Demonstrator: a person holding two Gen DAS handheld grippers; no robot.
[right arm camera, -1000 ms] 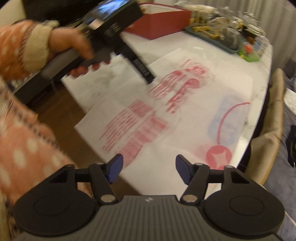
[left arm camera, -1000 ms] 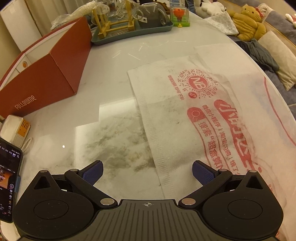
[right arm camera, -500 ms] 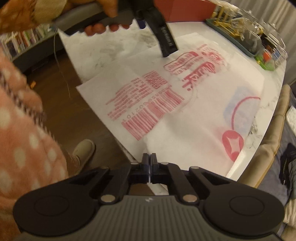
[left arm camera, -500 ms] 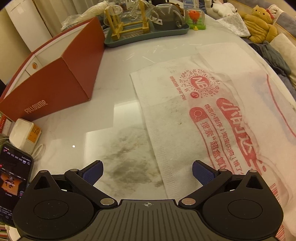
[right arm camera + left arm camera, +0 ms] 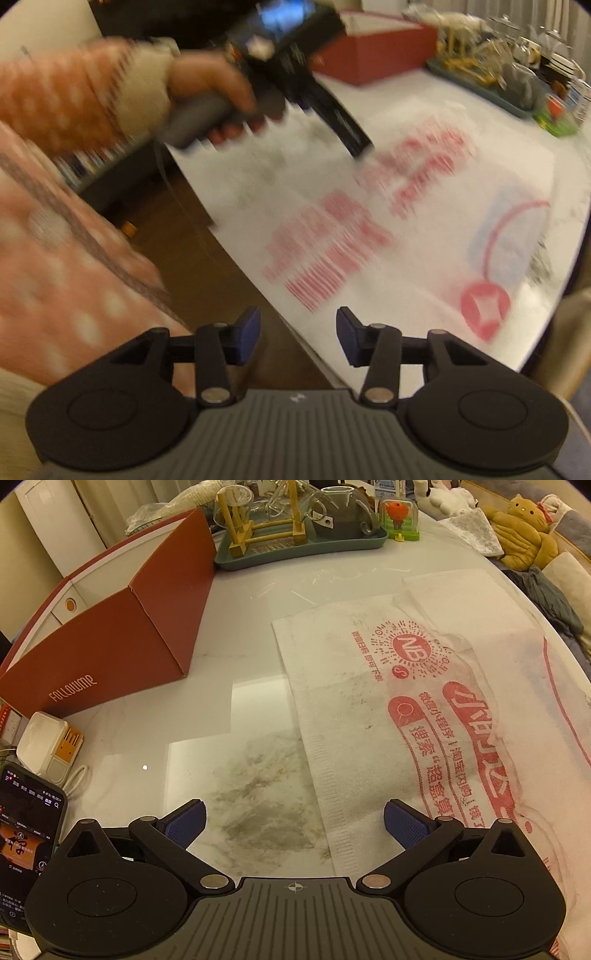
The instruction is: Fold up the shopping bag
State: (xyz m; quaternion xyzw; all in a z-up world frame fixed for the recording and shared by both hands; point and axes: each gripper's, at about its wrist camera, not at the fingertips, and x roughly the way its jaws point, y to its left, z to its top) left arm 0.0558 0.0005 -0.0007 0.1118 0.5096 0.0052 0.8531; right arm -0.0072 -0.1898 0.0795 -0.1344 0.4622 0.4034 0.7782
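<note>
A white shopping bag [image 5: 424, 709] with red print lies flat on the marble table [image 5: 236, 746]. My left gripper [image 5: 294, 825] is open and empty, just above the bag's left stitched edge. In the blurred right wrist view the bag [image 5: 388, 229] spreads over the table corner and hangs past its near edge. My right gripper [image 5: 298, 336] is open and empty, at the bag's near overhanging edge. The left gripper's body [image 5: 295, 70] shows there, held in a hand over the bag's far side.
A red open box [image 5: 122, 638] stands at the left. A teal tray [image 5: 295, 542] with glassware sits at the back. A phone [image 5: 26, 842] and a white charger [image 5: 48, 742] lie at the left edge. A sofa with plush toys [image 5: 524, 531] lies beyond the right edge.
My right gripper shut half a second ago and has opened again; its view swings fast. My left gripper has drifted slightly forward and stays open.
</note>
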